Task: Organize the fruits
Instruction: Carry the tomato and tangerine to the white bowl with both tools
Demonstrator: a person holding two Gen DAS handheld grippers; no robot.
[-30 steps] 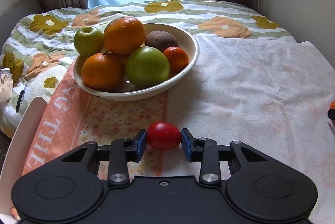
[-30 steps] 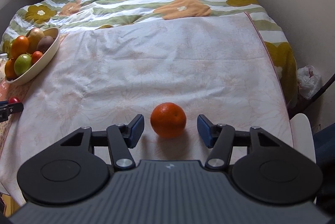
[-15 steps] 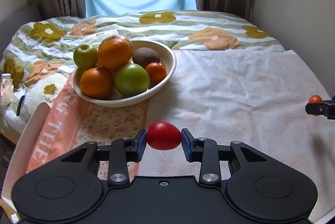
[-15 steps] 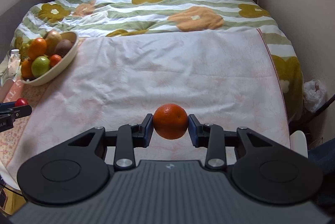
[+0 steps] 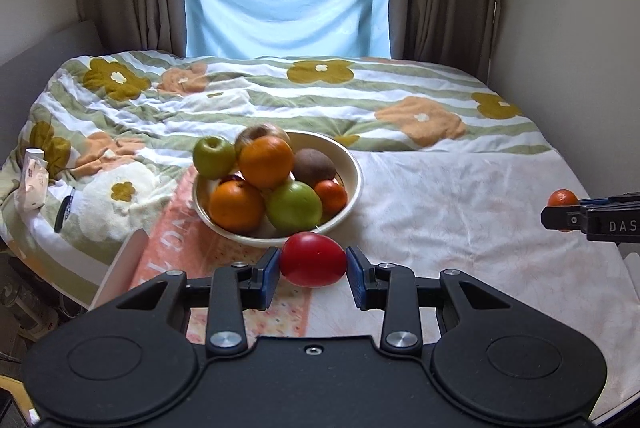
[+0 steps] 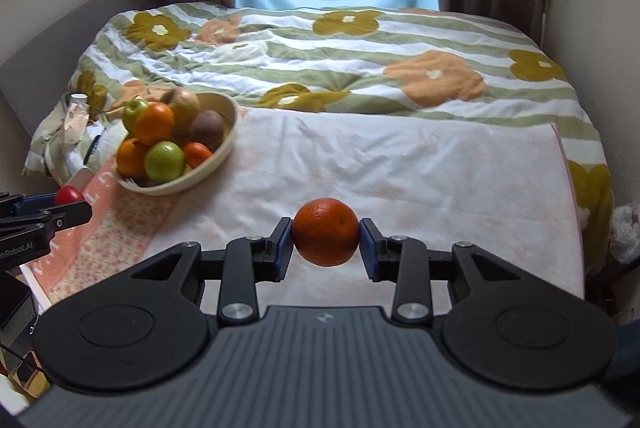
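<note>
One red tomato is pinched by the left claw, just before the bowl. One orange is pinched by the right claw, above the bed. In the bowl, two green apples, two big oranges and one kiwi are counted.

The right gripper carries the white letters "DAS" on its side, the left gripper reads "nRobot.AI", and the pink cloth near the bed's left edge shows partial capital letters.
</note>
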